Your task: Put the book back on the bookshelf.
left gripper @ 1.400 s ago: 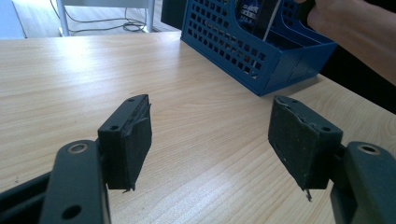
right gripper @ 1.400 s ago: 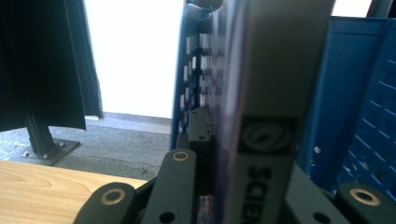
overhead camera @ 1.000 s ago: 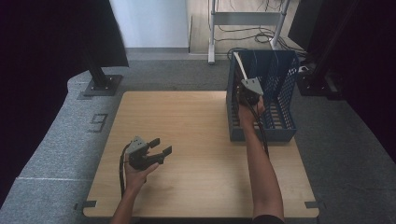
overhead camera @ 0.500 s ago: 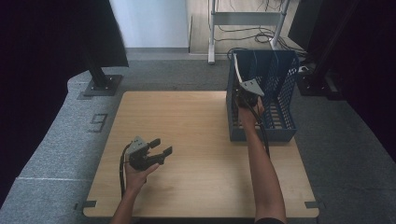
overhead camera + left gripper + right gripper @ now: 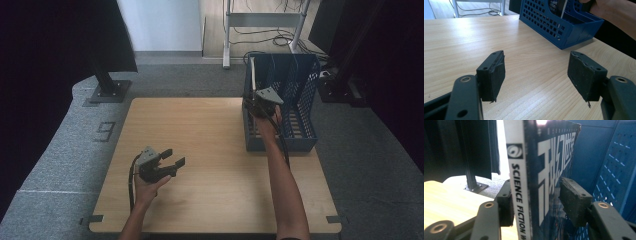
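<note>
A blue plastic file rack [image 5: 300, 100] stands at the table's far right. In it stands a magazine [image 5: 544, 170] with a white spine that reads SCIENCE FICTION; the spine [image 5: 252, 75] rises along the rack's left wall. My right gripper [image 5: 260, 102] reaches into the rack, and its jaws have just been opening around the magazine [image 5: 560, 10]. The right pad [image 5: 574, 200] stands clear of the cover. My left gripper [image 5: 172, 159] hovers open and empty over the table's near left, its pads [image 5: 492, 75] wide apart.
The wooden table [image 5: 200, 130] stretches bare between the two hands. Grey carpet surrounds it, with a black stand foot [image 5: 107, 90] at the far left and a metal frame with cables [image 5: 260, 20] behind the rack.
Both hands have kept their places, the right one at the rack's left wall and the left one over the near left of the table.
</note>
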Tool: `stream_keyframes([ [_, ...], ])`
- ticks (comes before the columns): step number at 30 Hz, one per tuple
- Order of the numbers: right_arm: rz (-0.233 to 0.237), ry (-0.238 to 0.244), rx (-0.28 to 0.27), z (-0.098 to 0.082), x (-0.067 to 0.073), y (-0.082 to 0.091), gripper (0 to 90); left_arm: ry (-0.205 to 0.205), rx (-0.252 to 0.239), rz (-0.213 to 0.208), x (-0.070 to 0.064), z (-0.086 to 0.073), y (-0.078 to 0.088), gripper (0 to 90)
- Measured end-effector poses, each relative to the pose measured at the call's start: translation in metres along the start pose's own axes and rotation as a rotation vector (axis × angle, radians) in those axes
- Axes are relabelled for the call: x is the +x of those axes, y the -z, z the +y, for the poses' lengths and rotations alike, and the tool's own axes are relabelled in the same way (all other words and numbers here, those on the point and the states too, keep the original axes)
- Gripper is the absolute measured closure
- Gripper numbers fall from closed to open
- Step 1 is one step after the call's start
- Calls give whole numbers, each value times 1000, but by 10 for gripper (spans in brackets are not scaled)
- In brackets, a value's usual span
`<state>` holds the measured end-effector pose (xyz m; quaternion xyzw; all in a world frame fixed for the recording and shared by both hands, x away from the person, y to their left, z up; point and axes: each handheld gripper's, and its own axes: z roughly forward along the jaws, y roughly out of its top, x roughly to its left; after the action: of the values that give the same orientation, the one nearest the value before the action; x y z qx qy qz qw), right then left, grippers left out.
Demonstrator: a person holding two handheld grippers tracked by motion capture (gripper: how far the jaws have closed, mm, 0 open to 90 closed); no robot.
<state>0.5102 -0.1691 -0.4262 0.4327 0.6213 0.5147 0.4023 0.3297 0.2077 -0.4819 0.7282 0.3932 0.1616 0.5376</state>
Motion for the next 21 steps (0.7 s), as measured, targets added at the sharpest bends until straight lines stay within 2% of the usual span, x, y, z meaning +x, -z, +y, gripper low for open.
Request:
stream_keyframes([
  [9,11,-19,14,5,-4,10,391,-1,-1,-1,-1,0,0,307],
  [11,17,-25,1,6,-3,14,393,-1,-2,1,-1,0,0,306],
  [21,54,-41,2,8,-4,31,409,2,-1,9,1,0,2,306],
])
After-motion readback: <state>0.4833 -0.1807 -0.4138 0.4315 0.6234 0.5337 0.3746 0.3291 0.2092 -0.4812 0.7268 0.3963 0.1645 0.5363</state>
